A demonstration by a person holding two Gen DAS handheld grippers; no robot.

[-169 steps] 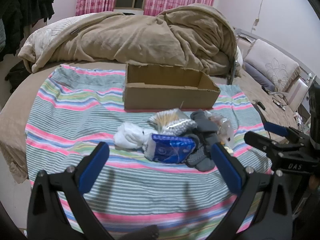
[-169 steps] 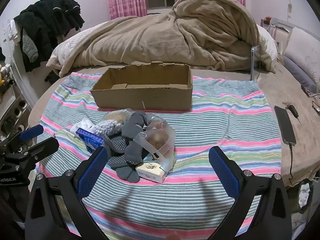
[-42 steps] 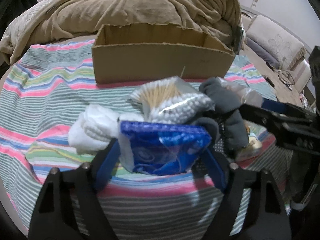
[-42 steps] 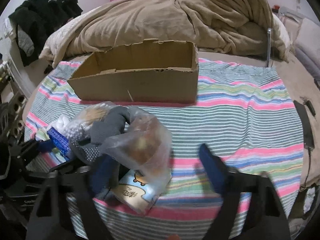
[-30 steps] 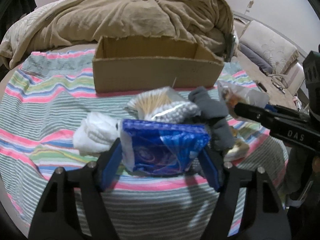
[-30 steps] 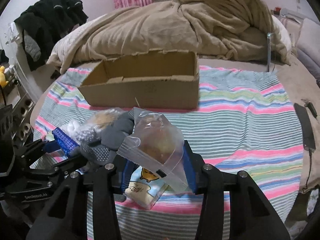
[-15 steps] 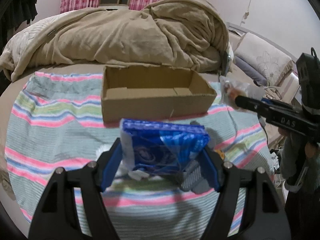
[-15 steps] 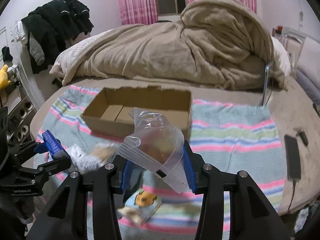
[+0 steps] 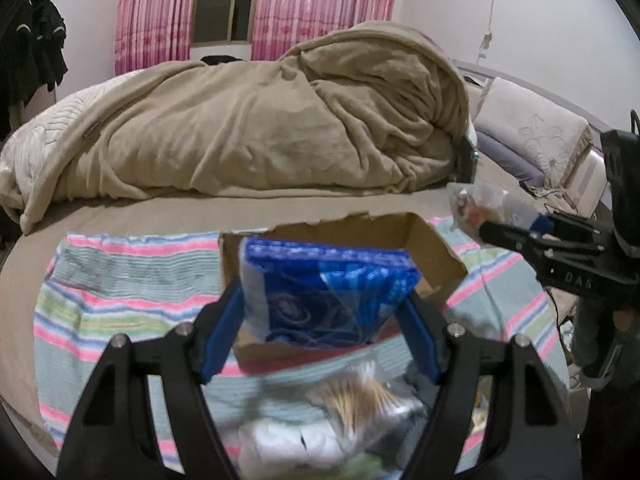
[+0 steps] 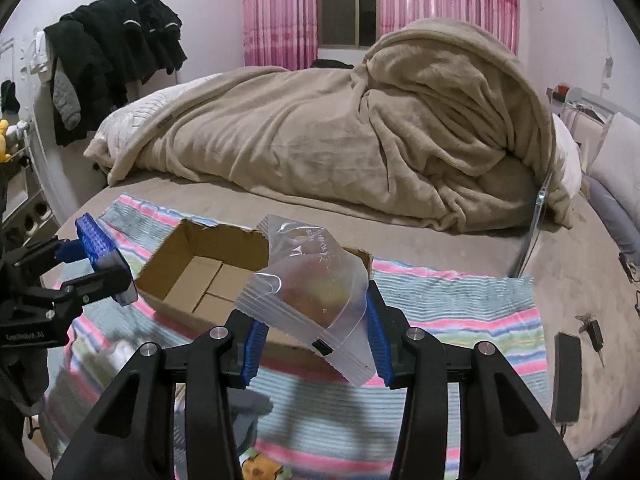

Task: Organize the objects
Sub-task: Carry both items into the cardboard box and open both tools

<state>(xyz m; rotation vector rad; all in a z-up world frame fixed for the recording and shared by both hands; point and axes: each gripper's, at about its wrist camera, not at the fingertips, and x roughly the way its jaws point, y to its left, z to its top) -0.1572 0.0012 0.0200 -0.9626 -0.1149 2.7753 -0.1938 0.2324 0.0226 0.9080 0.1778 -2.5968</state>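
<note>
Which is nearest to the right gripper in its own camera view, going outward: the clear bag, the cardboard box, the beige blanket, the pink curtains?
1. Clear bag: clamped in the right gripper.
2. Cardboard box: just beyond, left of centre.
3. Beige blanket: heaped behind the box.
4. Pink curtains: on the far wall.

- Your blue packet [image 9: 324, 292] covers the near wall and much of the inside of the cardboard box [image 9: 436, 252] in the left wrist view.
- The pile below it [image 9: 352, 412] is blurred; you can make out pale sticks and white fabric, little more.
- Your clear zip bag [image 10: 316, 292] hides the box's right end in the right wrist view; its contents read only as brownish and yellowish shapes.
- The yellow-printed pack [image 10: 260, 466] is cut off by the bottom edge.
</note>
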